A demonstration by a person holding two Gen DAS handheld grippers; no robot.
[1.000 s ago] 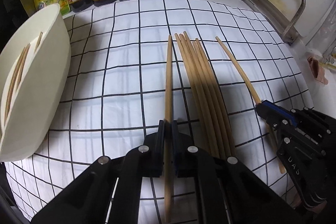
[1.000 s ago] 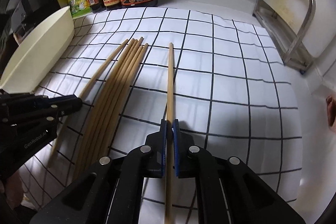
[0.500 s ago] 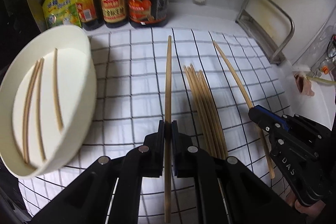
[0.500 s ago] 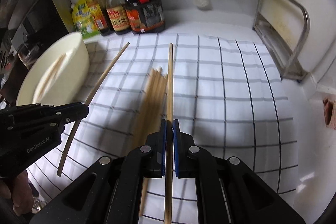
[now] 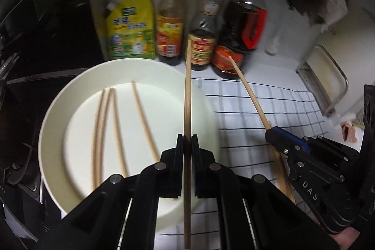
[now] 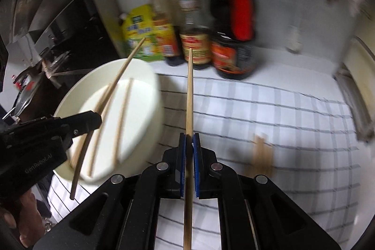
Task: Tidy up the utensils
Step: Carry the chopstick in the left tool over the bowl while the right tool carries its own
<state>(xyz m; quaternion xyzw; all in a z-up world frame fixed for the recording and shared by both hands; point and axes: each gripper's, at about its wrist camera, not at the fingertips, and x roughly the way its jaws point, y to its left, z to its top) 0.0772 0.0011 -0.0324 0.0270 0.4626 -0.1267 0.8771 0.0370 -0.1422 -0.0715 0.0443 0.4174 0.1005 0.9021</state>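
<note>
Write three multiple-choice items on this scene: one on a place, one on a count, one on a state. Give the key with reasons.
1. Where does the white bowl sit?
A. left of the checked cloth
B. on the metal rack
C. behind the bottles

2. How many chopsticks lie in the bowl?
A. one
B. four
C. nine

3. What is the state of the left gripper?
A. wide open
B. shut on a chopstick
C. shut on a spoon

Key: 1 A, its rim borders the cloth's left edge. 2 B, the left wrist view shows four sticks. 3 B, both pads press one stick.
</note>
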